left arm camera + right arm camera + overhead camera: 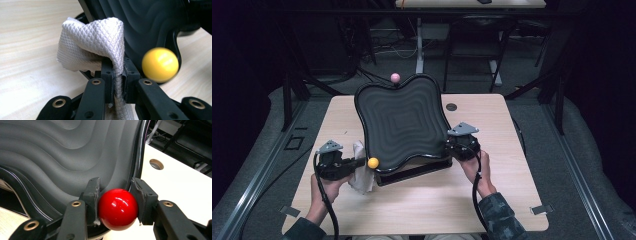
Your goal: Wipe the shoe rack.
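A black wavy tray (pixel 402 125) stands tilted up on its black base in the middle of the table, with round knobs on its corners. My left gripper (pixel 357 162) is at its lower left corner, shut on a white waffle-weave cloth (pixel 96 43) that bunches up above the jaws; the cloth (pixel 361 175) hangs beside the yellow knob (pixel 373 162), which shows close and blurred (pixel 160 64) in the left gripper view. My right gripper (pixel 117 200) is shut on the red knob (pixel 118 208) at the tray's right corner (pixel 75 152). A pink knob (pixel 395 77) tops the far corner.
The light wooden table (pixel 492 200) has a round cable hole (pixel 451 107) behind the tray on the right. A black frame and desk legs stand behind the table. Bare tabletop lies in front of the tray and to both sides.
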Demonstrator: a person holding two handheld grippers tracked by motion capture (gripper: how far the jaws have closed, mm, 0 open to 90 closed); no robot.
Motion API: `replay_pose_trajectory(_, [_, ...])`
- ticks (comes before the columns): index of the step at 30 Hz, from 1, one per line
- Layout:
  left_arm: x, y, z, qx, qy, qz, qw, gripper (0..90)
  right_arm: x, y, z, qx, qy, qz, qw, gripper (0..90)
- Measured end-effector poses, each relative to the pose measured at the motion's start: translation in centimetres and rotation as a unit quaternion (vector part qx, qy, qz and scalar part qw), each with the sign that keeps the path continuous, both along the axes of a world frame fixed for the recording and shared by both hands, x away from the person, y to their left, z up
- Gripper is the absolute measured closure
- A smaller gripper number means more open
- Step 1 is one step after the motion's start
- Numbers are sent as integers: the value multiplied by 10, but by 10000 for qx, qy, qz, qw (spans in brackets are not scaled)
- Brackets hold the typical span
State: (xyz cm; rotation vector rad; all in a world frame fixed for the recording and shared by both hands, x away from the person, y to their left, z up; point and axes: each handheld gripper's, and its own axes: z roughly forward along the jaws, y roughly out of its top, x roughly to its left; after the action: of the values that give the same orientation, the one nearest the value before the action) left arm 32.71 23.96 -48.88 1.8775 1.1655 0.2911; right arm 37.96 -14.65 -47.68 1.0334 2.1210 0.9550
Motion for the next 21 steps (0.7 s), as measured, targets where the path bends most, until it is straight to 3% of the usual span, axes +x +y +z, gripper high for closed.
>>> replay_pose_trajectory(10, [-10, -12, -26, 213, 383, -215, 9988, 822, 0, 0, 0, 11, 4, 1, 10000, 594])
replay_pose_trajectory(13, [-10, -20, -28, 443, 342, -315, 9979, 823, 0, 0, 0, 5, 7, 1, 10000, 594])
replay_pose_trajectory(16, [-9, -20, -31, 437, 384, -333, 9978, 823, 0, 0, 0, 11, 17, 14, 10000, 594])
replay_pose_trajectory(21, [-7, -22, -37, 664, 454, -386, 9960, 823, 0, 0, 0, 8, 10, 1, 10000, 594])
